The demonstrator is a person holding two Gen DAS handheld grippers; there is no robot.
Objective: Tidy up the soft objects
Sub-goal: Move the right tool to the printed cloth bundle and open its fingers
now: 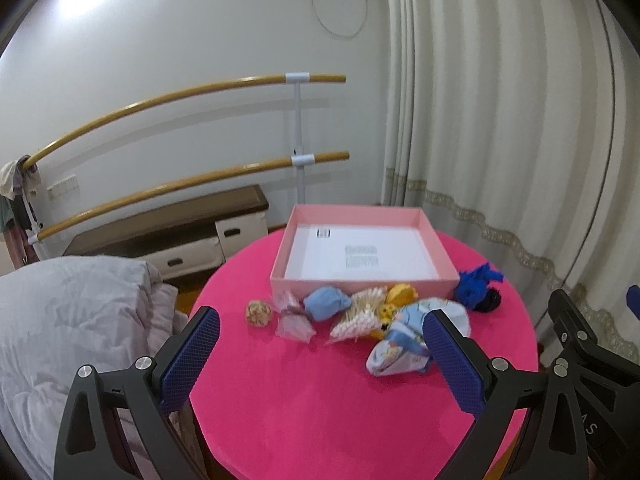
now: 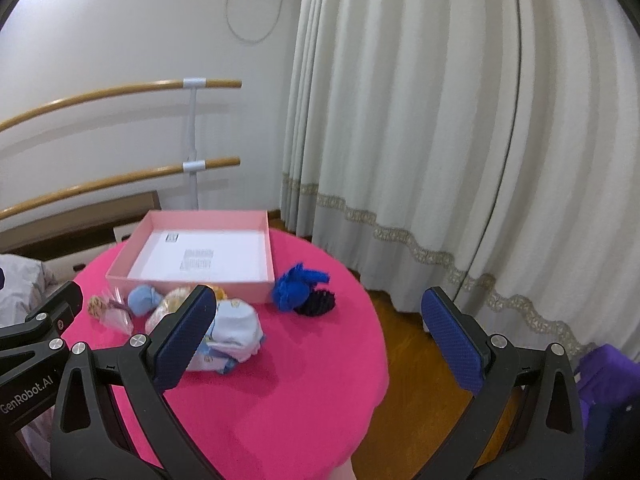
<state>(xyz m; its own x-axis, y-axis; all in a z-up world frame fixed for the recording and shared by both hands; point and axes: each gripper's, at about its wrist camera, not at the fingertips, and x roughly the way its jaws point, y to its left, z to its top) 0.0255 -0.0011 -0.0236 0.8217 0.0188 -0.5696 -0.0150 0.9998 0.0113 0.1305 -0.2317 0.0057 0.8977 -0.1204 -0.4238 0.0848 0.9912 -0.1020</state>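
Observation:
A pink box [image 1: 362, 288] [image 2: 188, 282] with a white paper inside stands at the far side of a round pink table [image 1: 320, 400] [image 2: 300, 360]. In front of it lie a light blue sock ball [image 1: 326, 303] [image 2: 143, 298], a bag of cotton swabs [image 1: 358, 316], a yellow soft toy [image 1: 402, 294], a printed pale blue cloth bundle [image 1: 404, 346] [image 2: 236, 334], a royal blue knit piece [image 1: 478, 282] [image 2: 296, 286], a black knit piece [image 1: 490, 300] [image 2: 318, 304], a small beige ball [image 1: 259, 313] [image 2: 95, 305] and clear plastic packets [image 1: 294, 320] [image 2: 118, 314]. My left gripper [image 1: 320, 354] and right gripper [image 2: 320, 338] hover open, holding nothing.
A grey quilt [image 1: 72, 328] lies to the left of the table. Behind stand a low dark bench [image 1: 168, 224], two wooden wall bars [image 1: 180, 92] and a cream curtain [image 2: 440, 140]. Wooden floor [image 2: 404, 344] shows right of the table. A purple object [image 2: 604, 376] sits at lower right.

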